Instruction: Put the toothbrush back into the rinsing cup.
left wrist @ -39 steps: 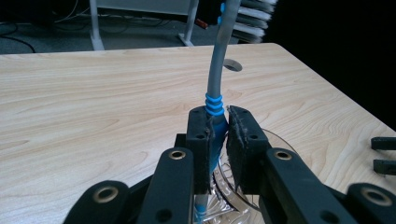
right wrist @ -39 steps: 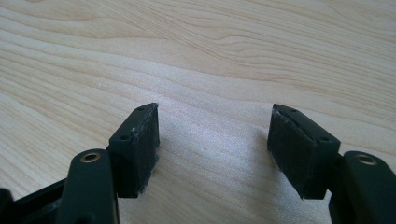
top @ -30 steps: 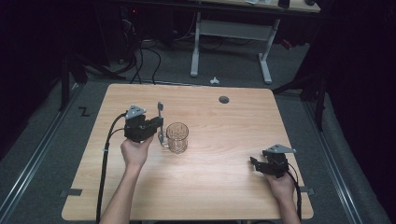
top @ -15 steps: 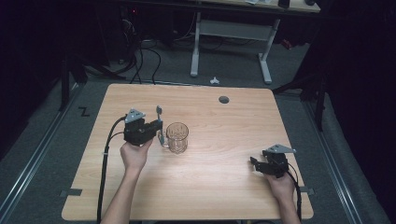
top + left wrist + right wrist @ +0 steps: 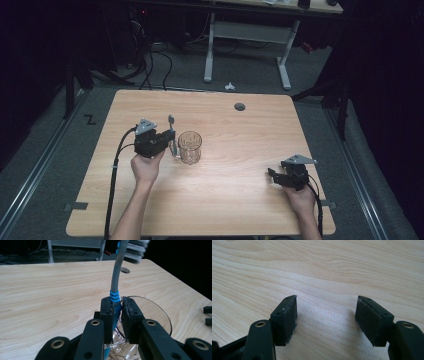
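Two grippers are working at a light wooden worktop (image 5: pixel 240 200). The left gripper (image 5: pixel 171 141), left of centre in the high view, is pinching a grey-and-blue plastic toothbrush (image 5: pixel 115 280) by its handle; its jaws are pressing together on the blue ribbed section, and the white bristle head is pointing up toward the top of the left gripper view. The clear patterned glass cup (image 5: pixel 190 147) is standing upright just right of that gripper, near the middle of the frame, and its rim is showing directly behind the jaws in the left gripper view. The step in hand is judged to be carrying the toothbrush to the cup. The next move is likely calling for centring the handle end over the cup mouth, lowering it, then releasing. The right gripper (image 5: pixel 272 176) is resting at the lower right of the high view, its jaws standing spread and holding nothing. A dark round grommet hole (image 5: pixel 240 106) is sitting near the far edge. Grey floor, cables (image 5: pixel 150 60) and a white-legged desk frame (image 5: pixel 245 35) are lying beyond in a dim room.
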Motion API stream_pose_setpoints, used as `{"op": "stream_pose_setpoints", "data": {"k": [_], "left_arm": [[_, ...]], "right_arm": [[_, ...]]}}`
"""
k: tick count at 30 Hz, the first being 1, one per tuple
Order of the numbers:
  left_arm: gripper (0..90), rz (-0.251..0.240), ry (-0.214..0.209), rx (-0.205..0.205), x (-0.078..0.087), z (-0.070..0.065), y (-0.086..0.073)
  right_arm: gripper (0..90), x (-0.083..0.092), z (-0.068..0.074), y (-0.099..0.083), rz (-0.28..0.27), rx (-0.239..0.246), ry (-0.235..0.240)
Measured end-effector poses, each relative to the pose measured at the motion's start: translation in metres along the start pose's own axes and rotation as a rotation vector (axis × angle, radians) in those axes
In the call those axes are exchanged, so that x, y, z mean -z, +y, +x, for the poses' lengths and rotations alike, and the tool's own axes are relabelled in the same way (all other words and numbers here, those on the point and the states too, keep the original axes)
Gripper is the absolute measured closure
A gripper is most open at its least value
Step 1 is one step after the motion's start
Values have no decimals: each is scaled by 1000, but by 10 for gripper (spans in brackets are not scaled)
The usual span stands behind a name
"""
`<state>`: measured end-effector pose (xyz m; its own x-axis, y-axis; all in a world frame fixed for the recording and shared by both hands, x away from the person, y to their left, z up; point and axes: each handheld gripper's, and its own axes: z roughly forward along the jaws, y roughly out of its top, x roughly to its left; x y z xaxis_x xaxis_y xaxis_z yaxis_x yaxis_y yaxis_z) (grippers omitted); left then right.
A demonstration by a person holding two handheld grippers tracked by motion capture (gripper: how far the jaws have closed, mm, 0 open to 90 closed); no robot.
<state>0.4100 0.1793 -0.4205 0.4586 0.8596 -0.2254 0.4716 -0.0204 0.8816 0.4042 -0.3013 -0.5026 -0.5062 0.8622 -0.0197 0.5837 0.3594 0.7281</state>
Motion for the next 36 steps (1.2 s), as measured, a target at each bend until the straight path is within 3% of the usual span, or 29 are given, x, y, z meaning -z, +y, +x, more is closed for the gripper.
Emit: {"op": "stream_pose_setpoints", "data": {"k": [22,36], "left_arm": [[797,-4,12,-39,-4,-5,-6],[793,8,26,-16,-4,-1,-13]], "right_arm": [[346,0,0,0,0,0,0],[346,0,0,0,0,0,0]]}}
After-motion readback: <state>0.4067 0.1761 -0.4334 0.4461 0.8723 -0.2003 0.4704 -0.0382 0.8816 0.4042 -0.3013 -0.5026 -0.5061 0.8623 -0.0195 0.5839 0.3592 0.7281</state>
